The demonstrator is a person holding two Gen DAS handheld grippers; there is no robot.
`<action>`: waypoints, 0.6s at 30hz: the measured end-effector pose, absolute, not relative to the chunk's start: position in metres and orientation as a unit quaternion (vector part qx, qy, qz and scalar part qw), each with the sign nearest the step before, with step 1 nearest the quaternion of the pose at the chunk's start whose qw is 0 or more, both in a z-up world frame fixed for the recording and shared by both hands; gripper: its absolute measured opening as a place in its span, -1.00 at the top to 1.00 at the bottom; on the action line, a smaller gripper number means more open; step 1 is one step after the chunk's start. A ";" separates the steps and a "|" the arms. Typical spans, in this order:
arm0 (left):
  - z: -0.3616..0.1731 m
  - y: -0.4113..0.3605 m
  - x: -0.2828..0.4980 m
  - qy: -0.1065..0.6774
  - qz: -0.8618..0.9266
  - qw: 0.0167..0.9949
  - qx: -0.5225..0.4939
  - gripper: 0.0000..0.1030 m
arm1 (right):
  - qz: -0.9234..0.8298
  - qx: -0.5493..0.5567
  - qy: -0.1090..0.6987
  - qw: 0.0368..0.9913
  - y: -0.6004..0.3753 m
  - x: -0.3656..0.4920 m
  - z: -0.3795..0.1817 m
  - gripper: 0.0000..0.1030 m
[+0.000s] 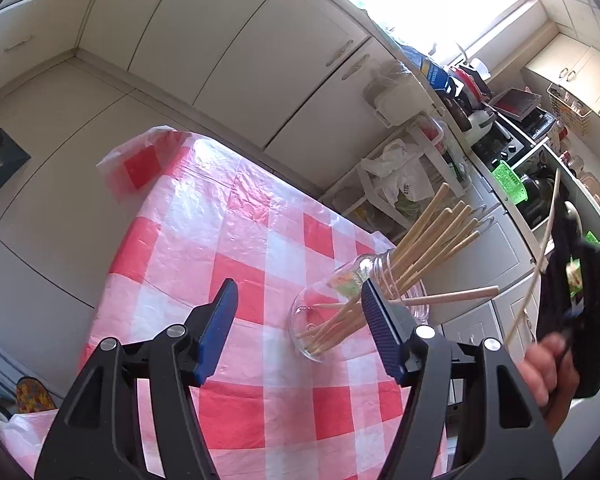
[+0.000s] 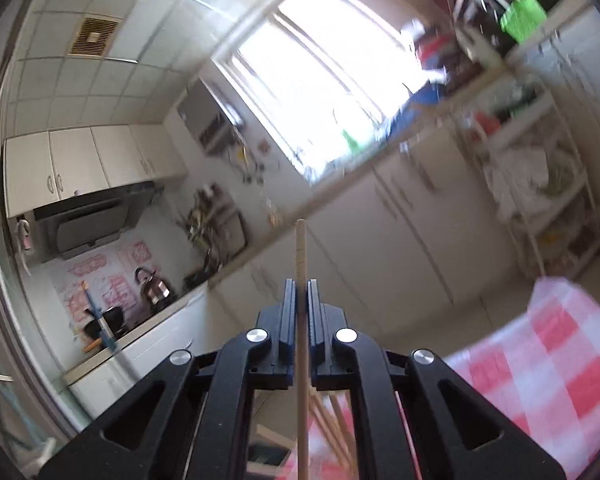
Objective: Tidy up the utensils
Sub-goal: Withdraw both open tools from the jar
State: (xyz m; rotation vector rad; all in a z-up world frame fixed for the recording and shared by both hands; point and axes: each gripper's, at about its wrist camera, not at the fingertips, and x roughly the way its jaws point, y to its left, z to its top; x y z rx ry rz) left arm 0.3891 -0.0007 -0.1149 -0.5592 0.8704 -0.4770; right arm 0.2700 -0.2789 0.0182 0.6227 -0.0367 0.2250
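A table (image 1: 228,240) under a red-checked cloth bears a glass jar (image 1: 340,312) full of chopsticks (image 1: 432,236), just ahead of the left gripper (image 1: 300,332), whose jaws stand apart with nothing between them. The right gripper (image 2: 301,300) is clamped on one chopstick (image 2: 300,248), lifted above the table

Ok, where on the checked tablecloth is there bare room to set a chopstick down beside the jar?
The checked tablecloth is bare left of the glass jar, out to its far corner and down toward the left gripper. It is crowded at the jar's mouth, where the chopsticks fan out to the right, toward the right gripper shut on one chopstick.
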 end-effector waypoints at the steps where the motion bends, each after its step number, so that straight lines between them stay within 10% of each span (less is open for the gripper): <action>1: -0.115 -0.001 0.389 0.412 -0.228 0.841 -0.266 -0.18 | 0.096 0.287 -0.039 0.952 -0.270 0.273 0.022 0.88; 13: -0.118 -0.004 0.392 0.415 -0.212 0.847 -0.255 -0.21 | 0.066 0.177 -0.028 0.982 -0.222 0.307 -0.027 0.87; 18: -0.120 -0.006 0.390 0.413 -0.194 0.857 -0.241 -0.30 | 0.059 0.188 0.021 0.980 -0.238 0.256 -0.041 0.23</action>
